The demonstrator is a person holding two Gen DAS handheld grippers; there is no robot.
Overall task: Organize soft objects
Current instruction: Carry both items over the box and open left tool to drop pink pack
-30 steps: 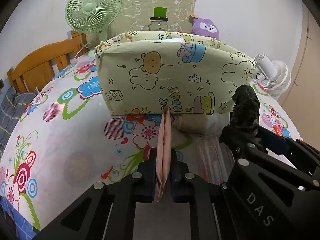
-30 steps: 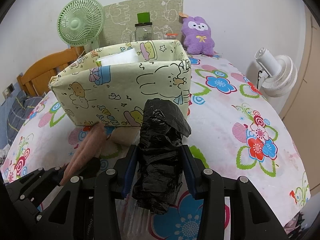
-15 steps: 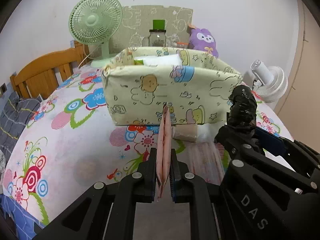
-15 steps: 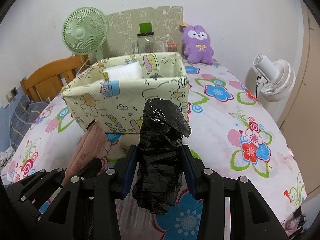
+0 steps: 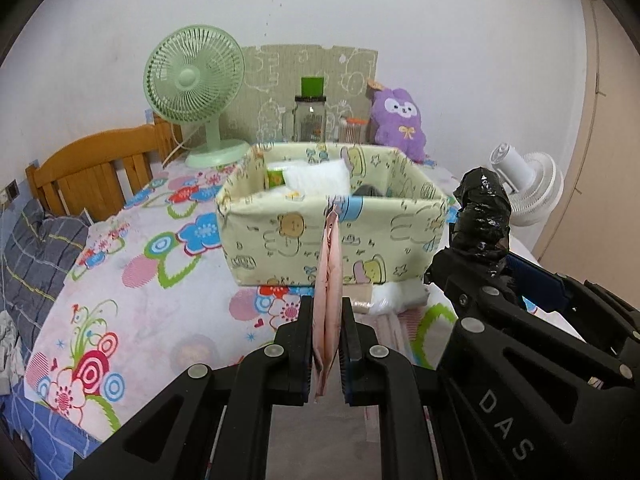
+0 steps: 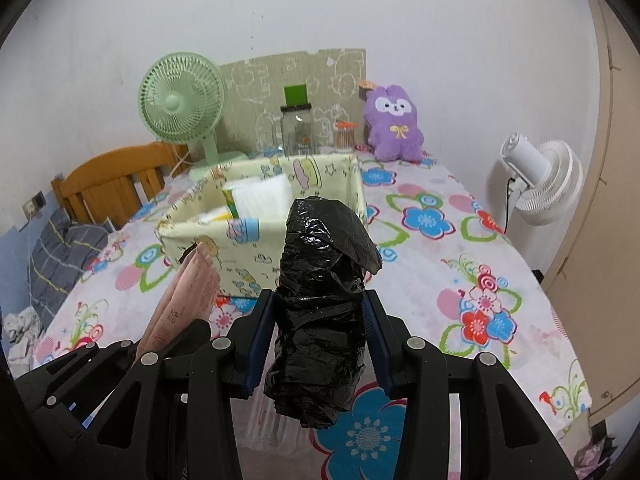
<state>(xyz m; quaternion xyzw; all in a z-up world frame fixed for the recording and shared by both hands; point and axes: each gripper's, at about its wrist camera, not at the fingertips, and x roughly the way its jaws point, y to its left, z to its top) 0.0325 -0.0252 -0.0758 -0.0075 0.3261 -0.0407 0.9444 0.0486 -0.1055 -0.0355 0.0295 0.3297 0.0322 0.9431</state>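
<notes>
Fans: two, green fan [image 6: 179, 101] and white fan [image 6: 541, 176]. Fabric box [image 6: 256, 236]: one. Plush toy [image 6: 394, 124]: one. Glass jar [image 6: 298, 130]: one.

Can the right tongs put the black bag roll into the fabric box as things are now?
Probably yes. The right tongs hold the black bag roll up off the table, the fabric box stands just ahead with its top open, and nothing lies between. The near compartment seems to have room.

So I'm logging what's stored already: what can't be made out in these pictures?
- Fabric box floor: both views, near wall hides it.
- Dark item inside: left view, wall cuts it off.
- Pink packet print: edge-on left, too small right.
- Black bag roll contents: opaque.
</notes>
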